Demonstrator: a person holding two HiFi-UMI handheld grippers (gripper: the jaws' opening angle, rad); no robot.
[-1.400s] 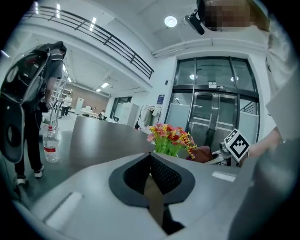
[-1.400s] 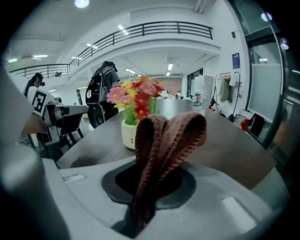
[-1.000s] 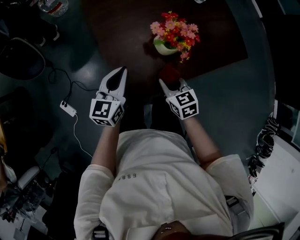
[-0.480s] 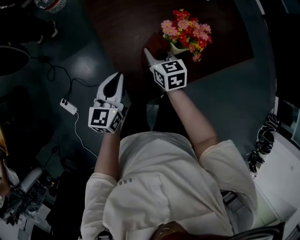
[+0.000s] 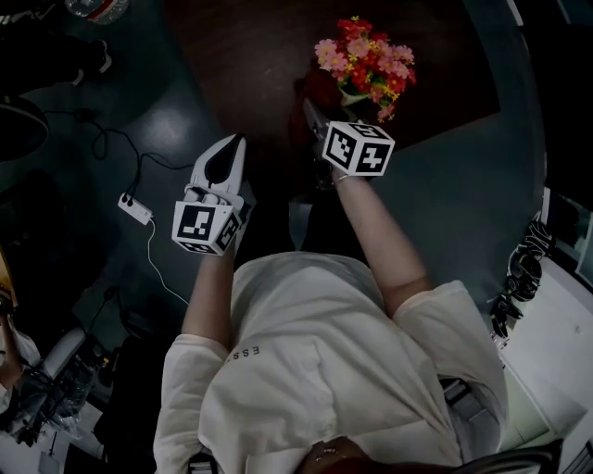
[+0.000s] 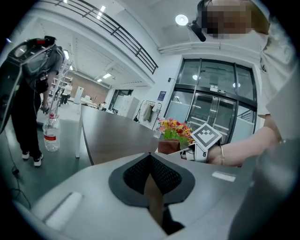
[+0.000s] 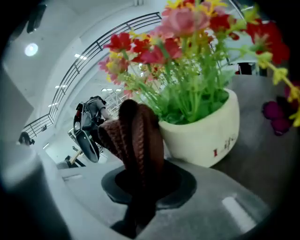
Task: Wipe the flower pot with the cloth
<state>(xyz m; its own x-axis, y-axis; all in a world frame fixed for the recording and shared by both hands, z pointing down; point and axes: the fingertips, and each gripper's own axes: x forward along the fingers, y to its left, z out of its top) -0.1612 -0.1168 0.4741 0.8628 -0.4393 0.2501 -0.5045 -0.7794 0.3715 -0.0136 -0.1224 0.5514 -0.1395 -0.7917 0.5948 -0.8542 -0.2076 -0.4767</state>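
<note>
A cream flower pot (image 7: pixel 206 133) with red, pink and yellow flowers (image 5: pixel 366 60) stands on the dark brown table (image 5: pixel 241 56). My right gripper (image 5: pixel 313 109) is shut on a dark red knitted cloth (image 7: pixel 134 136). The cloth (image 5: pixel 320 91) sits right beside the pot's left side; I cannot tell whether it touches. My left gripper (image 5: pixel 232 148) hangs at the table's near edge, shut with nothing in it. From the left gripper view, the left gripper (image 6: pixel 151 161) points across the table, with the flowers (image 6: pixel 174 129) and the right gripper's marker cube (image 6: pixel 205 136) beyond it.
A water bottle (image 5: pixel 102 11) stands on the floor at far left, also seen as a bottle (image 6: pixel 50 136) beside a standing person (image 6: pixel 28 93). A white power strip (image 5: pixel 135 215) with cables lies on the floor left of me. A white counter (image 5: pixel 556 352) is at right.
My right gripper carried the cloth forward from the table's near edge up to the pot and rolled over. The left gripper stayed where it was.
</note>
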